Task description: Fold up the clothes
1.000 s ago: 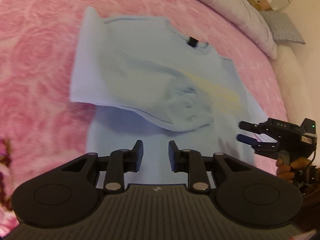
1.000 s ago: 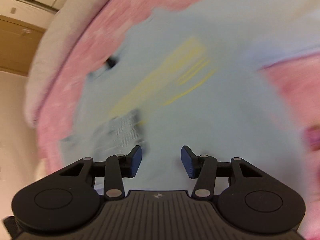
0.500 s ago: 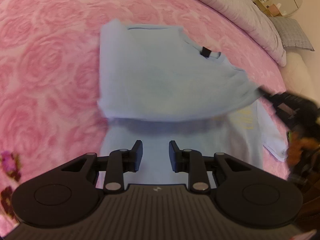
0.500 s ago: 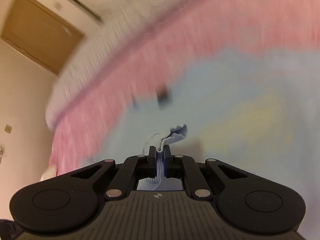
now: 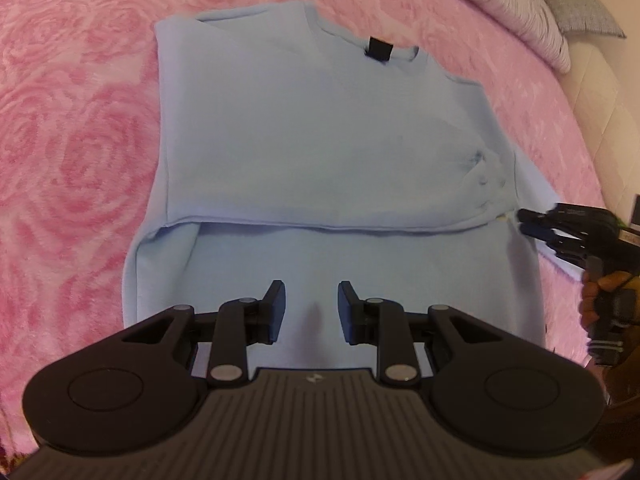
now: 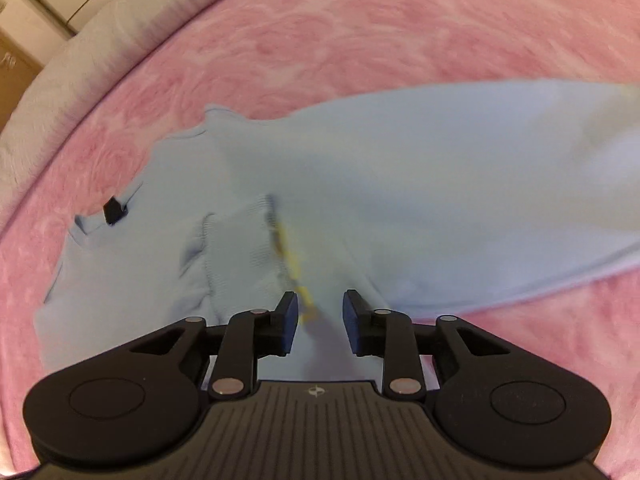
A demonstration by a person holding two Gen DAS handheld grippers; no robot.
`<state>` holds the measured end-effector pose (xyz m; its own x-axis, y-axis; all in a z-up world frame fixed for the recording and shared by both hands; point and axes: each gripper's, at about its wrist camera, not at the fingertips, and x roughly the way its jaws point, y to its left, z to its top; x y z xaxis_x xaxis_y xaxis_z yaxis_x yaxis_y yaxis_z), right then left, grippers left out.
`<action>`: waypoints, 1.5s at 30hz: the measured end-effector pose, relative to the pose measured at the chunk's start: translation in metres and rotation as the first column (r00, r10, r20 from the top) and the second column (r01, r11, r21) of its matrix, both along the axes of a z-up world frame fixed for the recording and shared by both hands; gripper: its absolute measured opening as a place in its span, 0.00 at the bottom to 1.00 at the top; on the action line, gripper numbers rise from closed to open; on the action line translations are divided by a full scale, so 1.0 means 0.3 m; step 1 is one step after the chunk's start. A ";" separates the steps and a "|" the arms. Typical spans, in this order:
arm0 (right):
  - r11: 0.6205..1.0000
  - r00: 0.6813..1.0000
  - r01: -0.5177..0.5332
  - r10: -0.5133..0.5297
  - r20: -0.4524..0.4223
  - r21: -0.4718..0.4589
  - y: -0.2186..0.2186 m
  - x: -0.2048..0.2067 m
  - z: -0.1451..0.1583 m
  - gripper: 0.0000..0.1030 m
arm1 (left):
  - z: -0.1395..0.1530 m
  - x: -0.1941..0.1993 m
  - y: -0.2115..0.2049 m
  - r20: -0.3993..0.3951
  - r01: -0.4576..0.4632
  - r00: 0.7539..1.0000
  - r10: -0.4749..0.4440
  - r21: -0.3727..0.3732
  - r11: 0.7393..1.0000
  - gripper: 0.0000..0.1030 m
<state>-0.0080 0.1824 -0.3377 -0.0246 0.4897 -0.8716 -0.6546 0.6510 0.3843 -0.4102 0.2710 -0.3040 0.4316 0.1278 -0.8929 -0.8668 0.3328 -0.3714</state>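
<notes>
A light blue sweatshirt (image 5: 320,128) lies flat on the pink rose bedspread (image 5: 72,128), its black neck label (image 5: 379,49) at the far side. One sleeve is folded across the chest, and its ribbed cuff (image 5: 488,176) rests at the right edge. My left gripper (image 5: 310,292) hovers over the lower body of the shirt, open a little with nothing between its pads. My right gripper (image 6: 318,300) is just behind the cuff (image 6: 236,248). Its jaws are opening and hold nothing, with the sweatshirt (image 6: 400,184) lying beneath them. The left wrist view shows the right gripper (image 5: 524,220) at the shirt's right edge.
A long pale pillow (image 5: 500,4) and a grey cushion (image 5: 580,12) sit at the bed's far right. A person's hand (image 5: 600,296) holds the right gripper at the right margin. Pink bedspread (image 6: 400,40) surrounds the shirt on every side.
The right gripper, shut on the cuff half a second ago, pulled the sleeve across the chest to the right and let go. The left gripper moved in over the shirt.
</notes>
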 end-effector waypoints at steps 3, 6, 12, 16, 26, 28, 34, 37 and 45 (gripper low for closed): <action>0.989 0.988 0.147 -0.147 -0.054 0.005 -0.144 0.101 0.010 0.49 | 0.000 0.030 -0.002 -0.027 0.011 1.000 -0.011 -0.004 1.000 0.22; 0.945 0.942 0.326 -0.327 -0.081 -0.027 -0.317 0.210 -0.004 0.51 | 0.006 0.065 -0.002 -0.040 0.017 0.999 -0.017 -0.002 1.000 0.22; 0.770 0.761 0.639 -0.632 -0.148 -0.001 -0.663 0.433 -0.023 0.52 | 0.016 0.143 -0.008 -0.063 0.030 0.998 -0.029 0.011 0.999 0.24; 0.685 0.683 0.726 -0.708 -0.181 0.062 -0.750 0.551 -0.053 0.52 | 0.023 0.194 -0.028 -0.070 0.035 0.997 -0.034 0.015 0.999 0.26; 0.698 0.716 0.697 -0.669 -0.199 0.162 -0.727 0.708 -0.103 0.07 | 0.043 0.203 -0.049 -0.068 -0.009 0.998 0.011 0.031 0.999 0.26; 0.740 0.755 0.655 -0.644 -0.120 0.153 -0.688 0.692 -0.058 0.07 | 0.059 0.186 -0.049 -0.065 -0.019 0.998 0.022 0.039 0.999 0.26; 0.943 0.932 0.137 -0.226 0.282 0.303 -0.377 0.332 0.331 0.06 | 0.107 0.072 -0.039 -0.024 -0.120 0.992 0.122 0.051 0.991 0.26; 0.937 0.932 -0.181 0.067 0.355 0.297 -0.230 0.041 0.427 0.07 | 0.119 0.016 -0.038 0.012 -0.171 0.985 0.171 0.039 0.984 0.26; 0.840 0.812 -0.541 0.532 0.241 -0.034 -0.119 -0.414 0.248 0.66 | 0.101 -0.068 -0.070 0.045 -0.209 0.977 0.209 0.002 0.978 0.27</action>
